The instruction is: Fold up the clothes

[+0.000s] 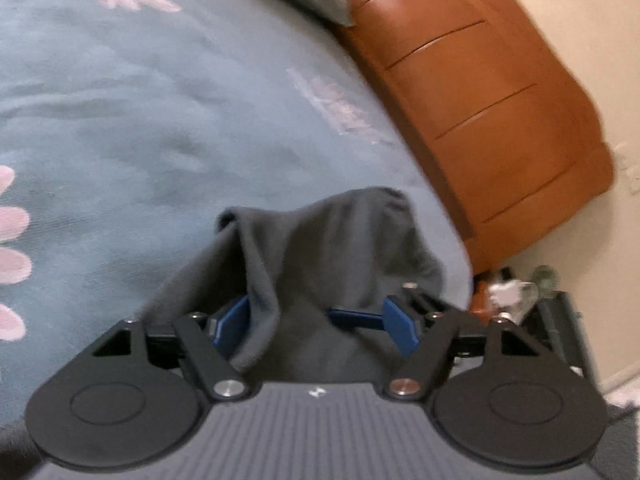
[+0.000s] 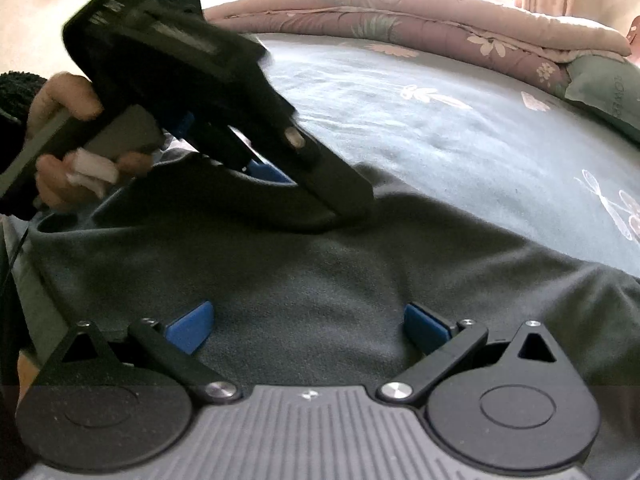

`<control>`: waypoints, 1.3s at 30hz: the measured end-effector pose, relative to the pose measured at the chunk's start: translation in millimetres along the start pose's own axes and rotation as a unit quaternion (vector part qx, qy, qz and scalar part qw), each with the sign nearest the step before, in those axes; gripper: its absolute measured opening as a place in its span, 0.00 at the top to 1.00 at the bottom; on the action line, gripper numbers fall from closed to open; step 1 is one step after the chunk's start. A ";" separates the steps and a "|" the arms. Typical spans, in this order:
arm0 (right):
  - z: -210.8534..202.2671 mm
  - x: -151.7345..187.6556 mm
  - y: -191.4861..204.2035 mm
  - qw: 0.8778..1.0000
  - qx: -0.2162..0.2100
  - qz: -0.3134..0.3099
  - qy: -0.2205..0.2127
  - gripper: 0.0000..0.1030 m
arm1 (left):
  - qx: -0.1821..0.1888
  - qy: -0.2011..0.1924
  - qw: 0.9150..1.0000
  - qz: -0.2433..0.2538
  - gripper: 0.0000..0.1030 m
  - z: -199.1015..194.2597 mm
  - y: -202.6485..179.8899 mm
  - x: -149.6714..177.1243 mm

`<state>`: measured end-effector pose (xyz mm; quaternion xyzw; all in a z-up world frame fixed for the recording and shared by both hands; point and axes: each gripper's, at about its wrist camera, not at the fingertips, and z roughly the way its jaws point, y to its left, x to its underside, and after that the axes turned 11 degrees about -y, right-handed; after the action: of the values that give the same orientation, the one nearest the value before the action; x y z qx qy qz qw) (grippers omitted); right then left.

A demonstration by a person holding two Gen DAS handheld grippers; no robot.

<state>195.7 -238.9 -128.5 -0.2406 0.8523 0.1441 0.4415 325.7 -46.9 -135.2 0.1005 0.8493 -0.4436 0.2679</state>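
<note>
Dark grey garment (image 2: 320, 272), floral teal bedspread (image 2: 440, 128)

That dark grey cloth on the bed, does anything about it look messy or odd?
Yes. The dark grey garment is bunched into a raised hump between the open fingers of the left gripper, not lying flat on the blue-green bedspread.

Blue-grey bedspread (image 1: 168, 120) with pale pink leaf and flower print. Brown wooden headboard (image 1: 480, 92) along its edge. Pink floral quilt (image 2: 400, 12) folded at far side, green pillow (image 2: 604, 88) beside it.
</note>
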 end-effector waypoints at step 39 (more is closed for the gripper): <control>0.2 -22.0 -8.1 1.000 0.024 -0.006 -0.016 0.00 | -0.157 -0.102 0.976 0.116 1.00 -78.0 -13.1 -30.9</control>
<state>211.0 -239.4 -110.9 -0.2329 0.8468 0.1242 0.4619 317.7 10.4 -73.1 0.1091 0.8592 -0.2787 0.4149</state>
